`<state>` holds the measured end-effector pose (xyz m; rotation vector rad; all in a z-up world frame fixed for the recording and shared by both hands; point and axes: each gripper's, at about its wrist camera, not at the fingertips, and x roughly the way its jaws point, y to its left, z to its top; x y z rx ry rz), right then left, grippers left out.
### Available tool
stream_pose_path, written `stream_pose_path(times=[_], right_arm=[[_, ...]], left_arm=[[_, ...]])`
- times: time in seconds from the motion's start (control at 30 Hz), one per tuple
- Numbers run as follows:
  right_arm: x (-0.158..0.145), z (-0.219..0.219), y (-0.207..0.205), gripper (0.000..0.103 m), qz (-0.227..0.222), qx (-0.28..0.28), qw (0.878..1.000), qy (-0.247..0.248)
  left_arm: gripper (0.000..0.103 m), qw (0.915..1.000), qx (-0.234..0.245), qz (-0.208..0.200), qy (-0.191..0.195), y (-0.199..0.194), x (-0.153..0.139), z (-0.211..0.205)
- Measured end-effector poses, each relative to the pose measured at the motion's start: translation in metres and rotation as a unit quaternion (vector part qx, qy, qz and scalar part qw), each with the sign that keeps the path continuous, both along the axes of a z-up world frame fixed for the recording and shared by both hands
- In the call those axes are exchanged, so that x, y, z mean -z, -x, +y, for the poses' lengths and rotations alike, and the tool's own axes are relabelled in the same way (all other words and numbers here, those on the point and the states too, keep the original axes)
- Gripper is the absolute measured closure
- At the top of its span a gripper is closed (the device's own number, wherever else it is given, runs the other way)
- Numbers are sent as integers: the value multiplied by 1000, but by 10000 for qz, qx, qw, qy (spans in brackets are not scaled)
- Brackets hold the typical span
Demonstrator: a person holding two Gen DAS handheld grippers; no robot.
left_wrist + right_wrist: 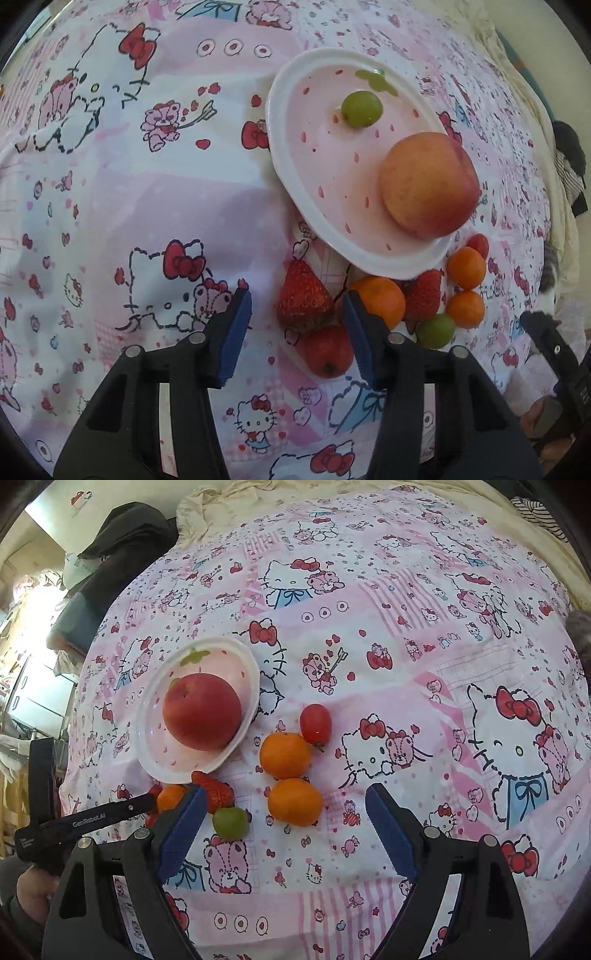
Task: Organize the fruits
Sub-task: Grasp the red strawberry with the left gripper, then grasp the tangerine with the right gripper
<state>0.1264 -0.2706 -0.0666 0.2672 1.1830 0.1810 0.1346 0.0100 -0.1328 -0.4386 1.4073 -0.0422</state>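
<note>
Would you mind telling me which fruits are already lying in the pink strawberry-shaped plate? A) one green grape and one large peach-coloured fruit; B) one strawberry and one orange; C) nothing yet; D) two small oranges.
A: in the left wrist view the plate holds only a green grape and a large peach-coloured fruit, while the strawberries and oranges lie on the cloth outside it.

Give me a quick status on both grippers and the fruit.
Left gripper open around a strawberry, pads not touching. Right gripper open, empty. Plate holds peach and green grape; loose fruit crowds the strawberry.
</note>
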Motion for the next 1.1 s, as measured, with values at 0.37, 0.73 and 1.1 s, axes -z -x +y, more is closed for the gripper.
stream_pose_path(times=[0.37,0.73,1.1], right_arm=[[2,-4,-4,13,24,98,9999,4],[37,-16,-18,30,888,406,9950,-232],[65,11,-26,47,1372,-54,9904,-119]], left_arm=[[76,9996,-122,-194,185,7,-17,8],[73,9980,209,349,-487,20,0,17],[76,9964,440,236,-689,16,1,3]])
